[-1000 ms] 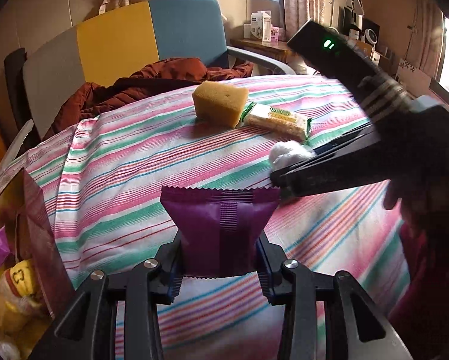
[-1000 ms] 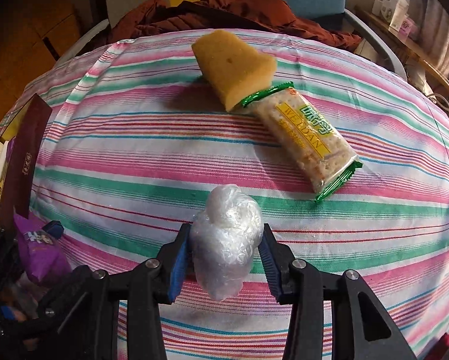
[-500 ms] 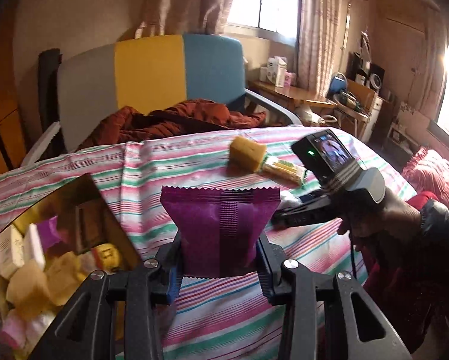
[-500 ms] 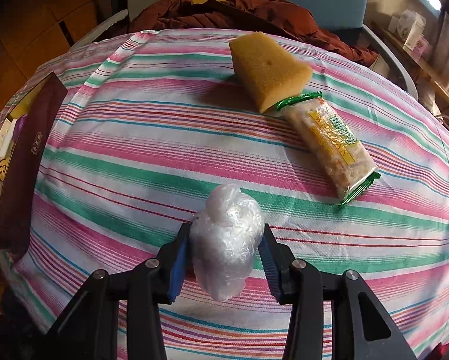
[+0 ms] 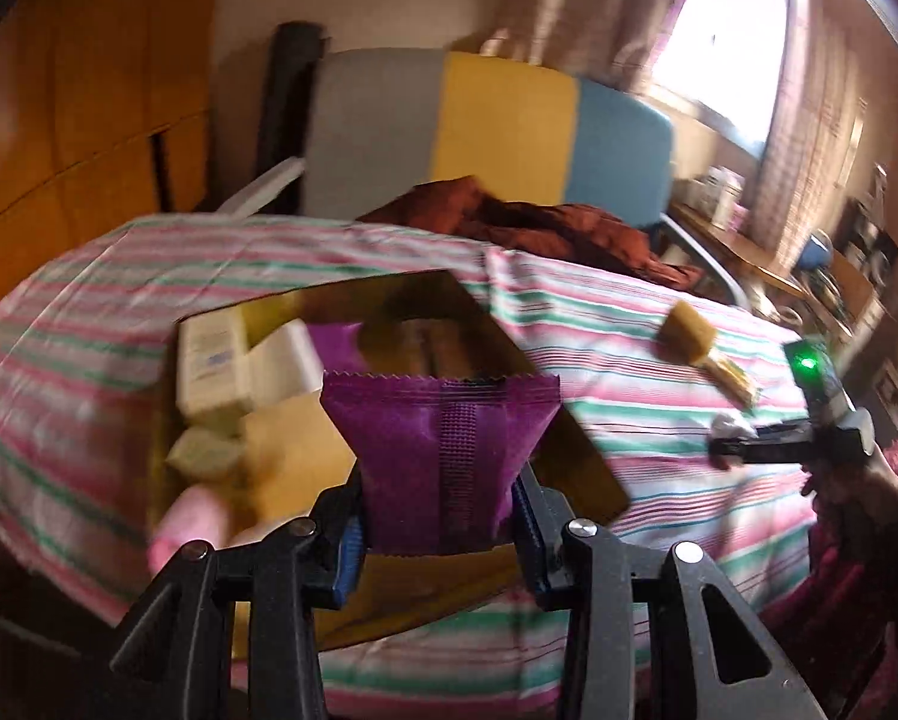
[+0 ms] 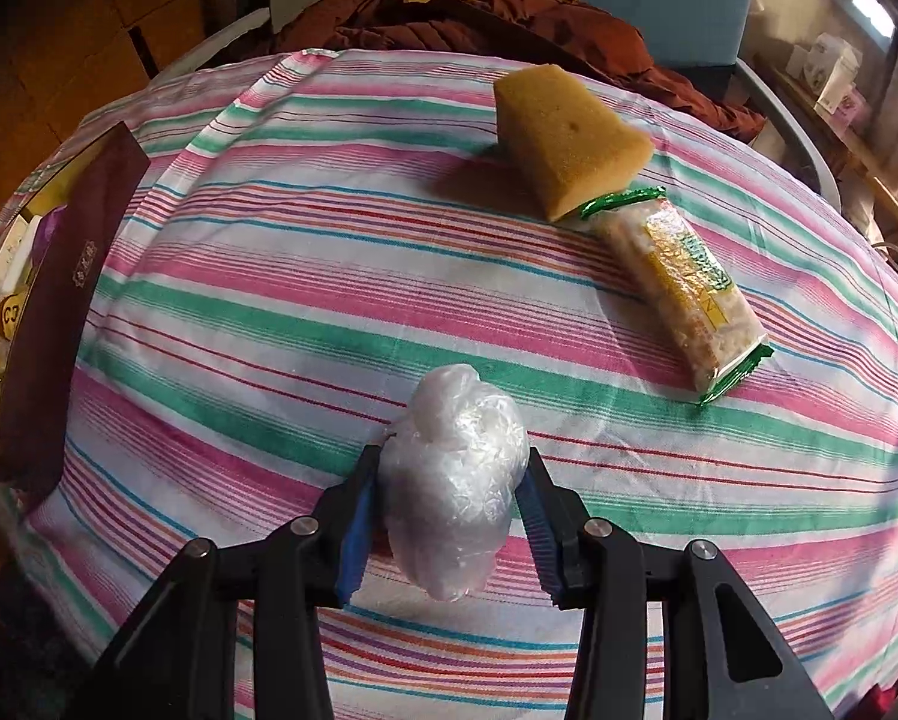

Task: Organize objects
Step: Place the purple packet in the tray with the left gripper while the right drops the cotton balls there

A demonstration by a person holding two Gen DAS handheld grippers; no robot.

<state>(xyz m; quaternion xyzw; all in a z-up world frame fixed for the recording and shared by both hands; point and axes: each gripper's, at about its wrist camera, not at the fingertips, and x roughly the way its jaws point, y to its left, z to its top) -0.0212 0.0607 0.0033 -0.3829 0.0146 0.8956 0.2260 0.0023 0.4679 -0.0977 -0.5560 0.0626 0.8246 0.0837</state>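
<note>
Striped tablecloth covers the table; at its left edge an open box holds small packets. Left gripper clamps a purple sachet above that box. Right gripper pinches a plastic bundle over open cloth; sponge and cracker pack touch near the far edge.

"CJ" shows on a round yellow item in the box.

Motion blur smears the box's contents, and the purple packet hides its middle.
</note>
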